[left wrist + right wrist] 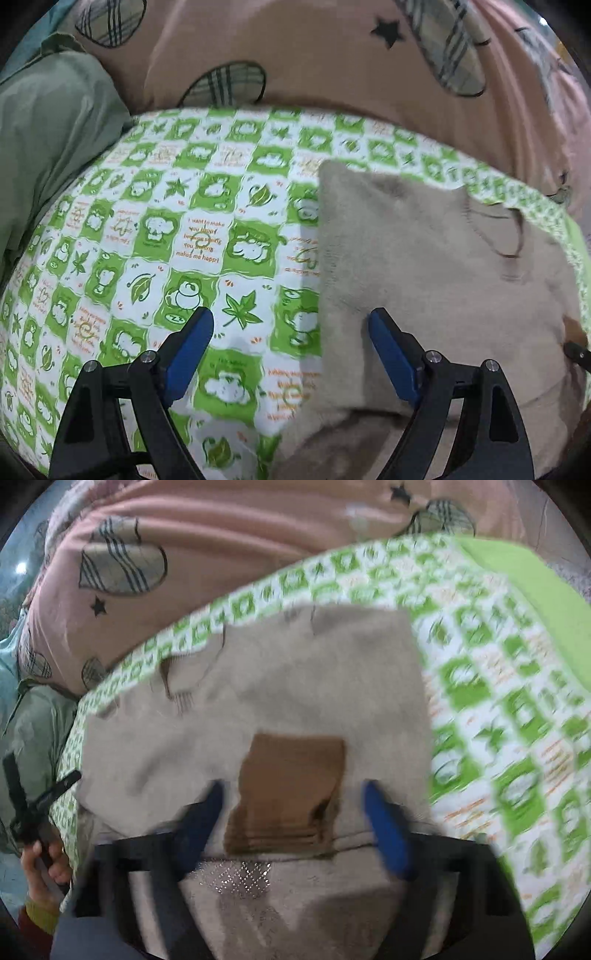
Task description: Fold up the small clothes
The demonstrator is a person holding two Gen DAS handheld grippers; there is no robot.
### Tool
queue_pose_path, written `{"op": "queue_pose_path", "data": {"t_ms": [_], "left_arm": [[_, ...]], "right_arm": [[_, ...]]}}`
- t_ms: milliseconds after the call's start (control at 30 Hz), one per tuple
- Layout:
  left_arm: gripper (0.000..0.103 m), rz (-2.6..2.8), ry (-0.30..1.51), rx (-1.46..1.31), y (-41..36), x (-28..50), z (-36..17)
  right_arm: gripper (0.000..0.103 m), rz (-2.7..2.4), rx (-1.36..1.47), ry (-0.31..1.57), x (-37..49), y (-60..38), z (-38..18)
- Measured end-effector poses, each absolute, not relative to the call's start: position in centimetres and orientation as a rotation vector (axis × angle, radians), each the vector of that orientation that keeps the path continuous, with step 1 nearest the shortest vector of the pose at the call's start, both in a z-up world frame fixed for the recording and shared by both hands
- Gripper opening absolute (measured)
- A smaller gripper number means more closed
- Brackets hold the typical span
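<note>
Clearly both pairs of fingers are spread wide and grasp nothing: the left gripper (290, 328) hovers with one blue finger over the checked sheet and the other over the left edge of the beige fleece garment (424, 266), while the right gripper (293, 801) straddles the brown patch (291, 775) on that garment's near part, though blur hides whether the pads touch the cloth. The garment lies mostly flat on the green-and-white cartoon bed sheet (207, 236), its sleeve or collar seams toward the far side, with a pink star-print quilt (332, 66) bunched beyond and an olive-green garment (48, 122) at the left. The risk I see is a shallow pinch: the thick fleece could slip free, or the fingers could catch the sheet underneath and drag it along, rumpling the fold.
</note>
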State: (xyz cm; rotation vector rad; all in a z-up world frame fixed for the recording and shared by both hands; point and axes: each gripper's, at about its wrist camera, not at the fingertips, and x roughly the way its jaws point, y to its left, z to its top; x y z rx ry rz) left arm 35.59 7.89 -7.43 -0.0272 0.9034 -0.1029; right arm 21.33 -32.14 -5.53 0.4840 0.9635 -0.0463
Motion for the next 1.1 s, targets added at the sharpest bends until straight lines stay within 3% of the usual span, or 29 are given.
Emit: {"op": "queue_pose_path", "data": {"t_ms": [167,333,400,533,633,733,900,933,1000,1100], "left_arm": [[0.088,-0.108,0.928,-0.037,7.7,36.1,-8.4],[0.089,-0.079,0.930,-0.014,6.8,36.0,-9.2],[0.089,-0.077,0.931,-0.012,6.8,35.9,-9.2],[0.094,-0.059,0.945,-0.030,6.8,35.9,-9.6],[0.097,-0.037,0.952,-0.016,6.6,36.1,-9.5],[0.097,-0.052,0.966,-0.020,7.4,35.6,-9.4],[0.096,-0.098,0.898,-0.046,10.1,30.4,-8.0],[0.096,-0.113,0.888,-0.077,10.8,28.8,-7.6],[0.096,-0.152,0.876,-0.129,12.1,25.8,-7.3],[0.096,-0.181,0.884,-0.151,13.6,20.6,-7.3]], "right_arm": [[0.011,-0.059,0.511,0.806,19.5,-33.2,-2.4],[0.011,-0.112,0.476,0.982,19.9,-33.8,-5.6],[0.019,-0.171,0.461,0.931,18.9,-33.7,-4.3],[0.024,-0.237,0.461,0.743,16.3,-33.3,-0.7],[0.033,0.011,0.498,0.817,19.2,-31.0,-2.2],[0.033,-0.084,0.421,0.966,21.2,-30.6,-5.1],[0.034,-0.116,0.559,0.866,17.5,-33.3,-3.3],[0.037,-0.107,0.572,0.849,16.7,-33.2,-2.9],[0.057,-0.083,0.592,0.823,14.9,-32.8,-2.1],[0.061,-0.009,0.605,0.799,11.2,-31.9,-1.3]]}}
